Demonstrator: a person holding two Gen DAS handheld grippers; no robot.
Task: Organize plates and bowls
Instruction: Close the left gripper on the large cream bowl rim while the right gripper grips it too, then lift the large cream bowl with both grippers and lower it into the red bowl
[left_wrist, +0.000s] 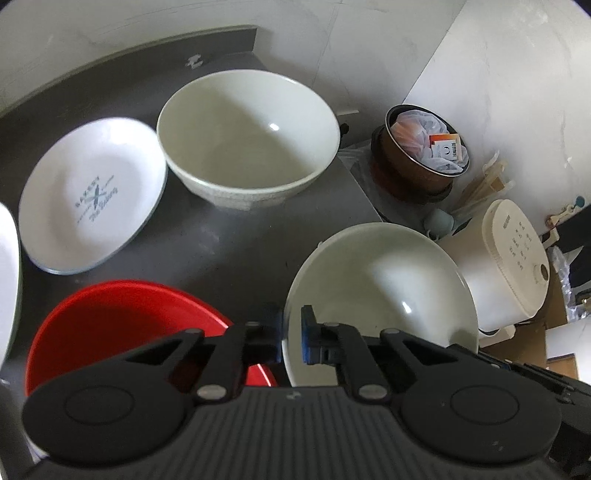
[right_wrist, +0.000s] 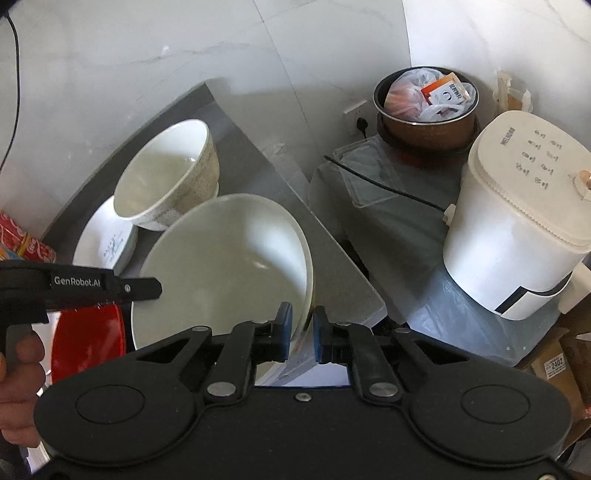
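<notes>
Both the left claw (left_wrist: 291, 338) and right claw (right_wrist: 303, 334) are clamped on opposite rims of the pale bowl (left_wrist: 384, 295)

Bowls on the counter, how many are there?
2: the speckled bowl upright at the back, and the red bowl near the front, partly hidden behind the left tool. More may sit out of view.

My left gripper (right_wrist: 142, 288) carries "GenRobot.AI" in white along its black side. The cardboard box (right_wrist: 554, 363) at near right bears a label reading "2402". The white plate (left_wrist: 92, 195) at far left shows blue lettering, too blurred to read.
</notes>
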